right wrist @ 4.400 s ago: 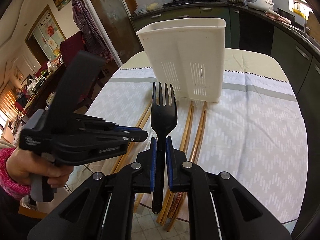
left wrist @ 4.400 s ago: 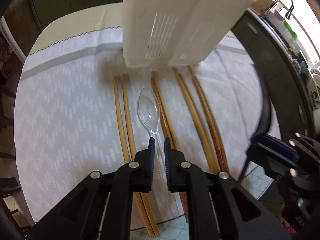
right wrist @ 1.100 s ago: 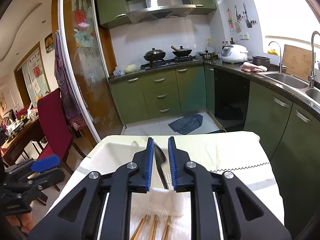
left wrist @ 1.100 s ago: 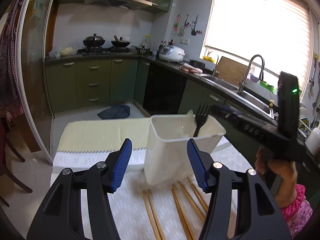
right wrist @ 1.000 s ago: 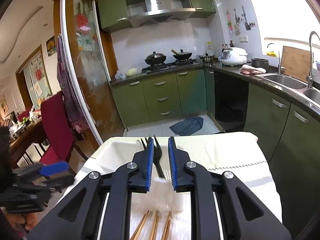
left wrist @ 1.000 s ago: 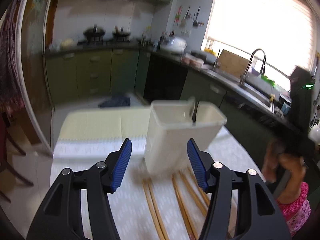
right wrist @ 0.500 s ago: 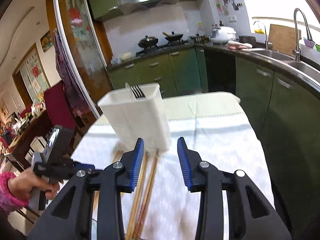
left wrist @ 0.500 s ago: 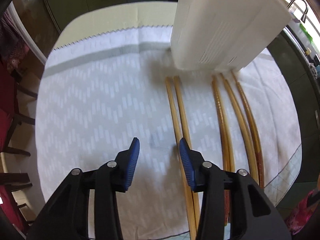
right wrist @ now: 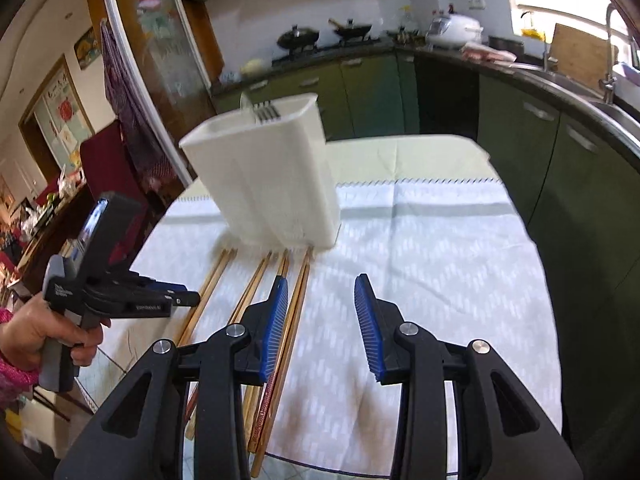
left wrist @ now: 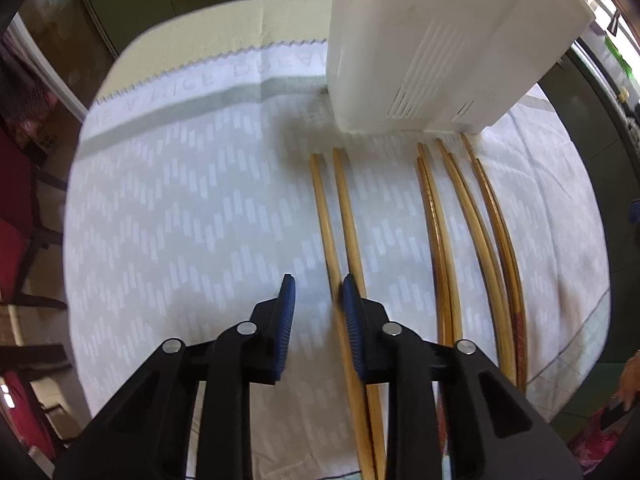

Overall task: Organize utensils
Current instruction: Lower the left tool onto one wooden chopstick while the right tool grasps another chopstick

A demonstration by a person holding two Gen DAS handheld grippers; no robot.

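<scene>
Several wooden chopsticks lie in pairs on the white patterned cloth, in front of the white slotted holder. My left gripper points down at the cloth with its jaws closing. Bare cloth shows in the gap, and the leftmost pair runs under the right finger. My right gripper hangs open and empty over the rightmost chopsticks, which pass just inside its left finger. The holder contains a black fork and a clear spoon. The left gripper shows at the left.
A hand in a pink sleeve holds the left gripper. The chopsticks' near ends overhang the table's front edge. Green cabinets run along the right, and a red chair stands on the left.
Both grippers swung down from the holder to the chopsticks. The left one sank close to the cloth and its jaws narrowed. The right one let go of the fork and opened.
</scene>
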